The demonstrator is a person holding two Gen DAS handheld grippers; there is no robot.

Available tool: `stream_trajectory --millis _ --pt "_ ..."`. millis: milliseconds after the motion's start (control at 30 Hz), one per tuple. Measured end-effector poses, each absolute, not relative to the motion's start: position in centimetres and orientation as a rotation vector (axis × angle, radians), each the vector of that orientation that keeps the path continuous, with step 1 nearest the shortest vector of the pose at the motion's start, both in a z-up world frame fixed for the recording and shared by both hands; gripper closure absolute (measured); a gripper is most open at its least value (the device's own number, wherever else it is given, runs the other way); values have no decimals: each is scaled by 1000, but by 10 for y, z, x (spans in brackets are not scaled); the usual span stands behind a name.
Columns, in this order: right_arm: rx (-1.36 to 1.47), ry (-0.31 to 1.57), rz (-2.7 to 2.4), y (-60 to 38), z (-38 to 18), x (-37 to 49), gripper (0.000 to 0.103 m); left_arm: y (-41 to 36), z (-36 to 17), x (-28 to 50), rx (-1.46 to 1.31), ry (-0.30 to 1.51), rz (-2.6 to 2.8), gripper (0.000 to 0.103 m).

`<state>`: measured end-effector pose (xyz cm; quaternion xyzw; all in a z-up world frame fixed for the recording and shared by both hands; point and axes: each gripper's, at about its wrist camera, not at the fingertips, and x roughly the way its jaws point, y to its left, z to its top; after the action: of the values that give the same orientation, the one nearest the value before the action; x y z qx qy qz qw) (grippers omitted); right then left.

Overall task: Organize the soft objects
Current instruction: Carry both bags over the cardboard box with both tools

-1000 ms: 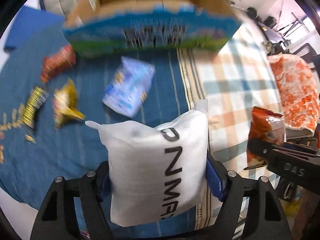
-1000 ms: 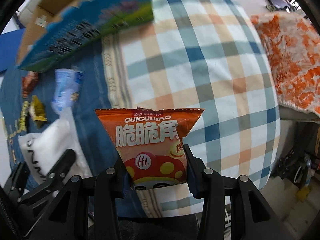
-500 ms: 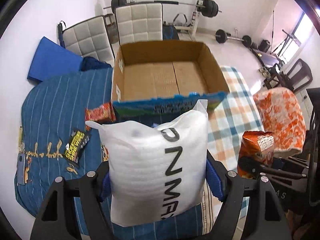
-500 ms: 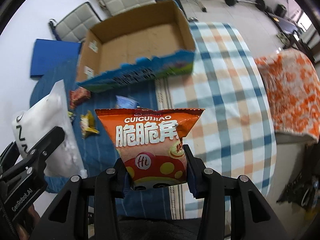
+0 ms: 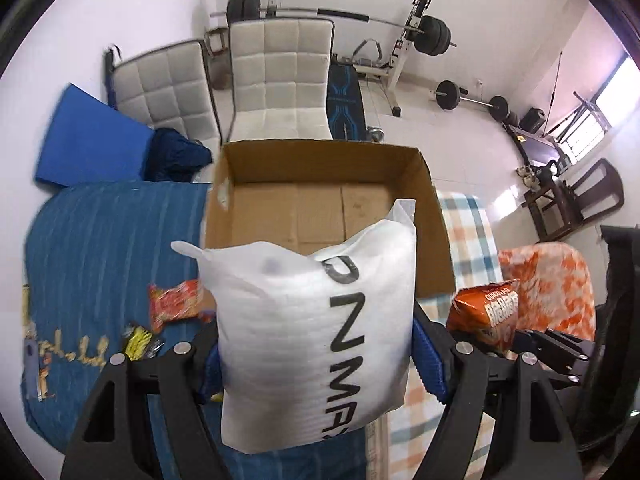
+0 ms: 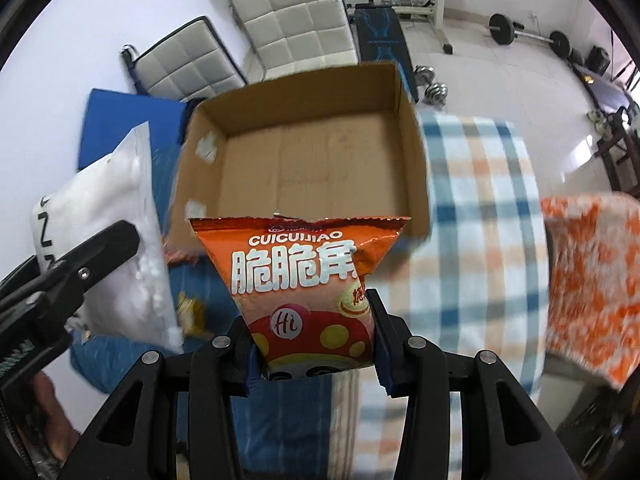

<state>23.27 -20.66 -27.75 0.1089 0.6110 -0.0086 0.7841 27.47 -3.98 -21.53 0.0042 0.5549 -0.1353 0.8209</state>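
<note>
My left gripper (image 5: 316, 360) is shut on a white foam pouch (image 5: 312, 340) with black letters and holds it up in front of an open cardboard box (image 5: 224, 200) with nothing in it. My right gripper (image 6: 316, 356) is shut on an orange snack bag (image 6: 300, 272), held before the same box (image 6: 416, 152). The pouch (image 6: 112, 220) and left gripper also show at the left of the right wrist view. The snack bag (image 5: 488, 312) shows at the right of the left wrist view.
A red snack packet (image 5: 174, 304) and a yellow-black packet (image 5: 140, 340) lie on the blue bed cover (image 5: 100, 248). A checked blanket (image 6: 480, 240) and an orange patterned cloth (image 6: 592, 280) lie to the right. White chairs (image 5: 280, 80) and weights stand behind the box.
Both grippers have risen and tilted up with their loads. The view has gone from the bed surface to looking down into the open box, which now sits closer.
</note>
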Motion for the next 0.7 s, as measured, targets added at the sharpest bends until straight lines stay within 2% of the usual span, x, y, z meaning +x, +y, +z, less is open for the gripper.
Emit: stream_trajectory --millis 367,700 --pt "187 1422 -65 -237 -371 391 56 -70 -316 434 -155 1400 -322 28" --pt "153 1504 -88 -235 -438 466 56 -80 -406 512 -190 1568 -350 28"
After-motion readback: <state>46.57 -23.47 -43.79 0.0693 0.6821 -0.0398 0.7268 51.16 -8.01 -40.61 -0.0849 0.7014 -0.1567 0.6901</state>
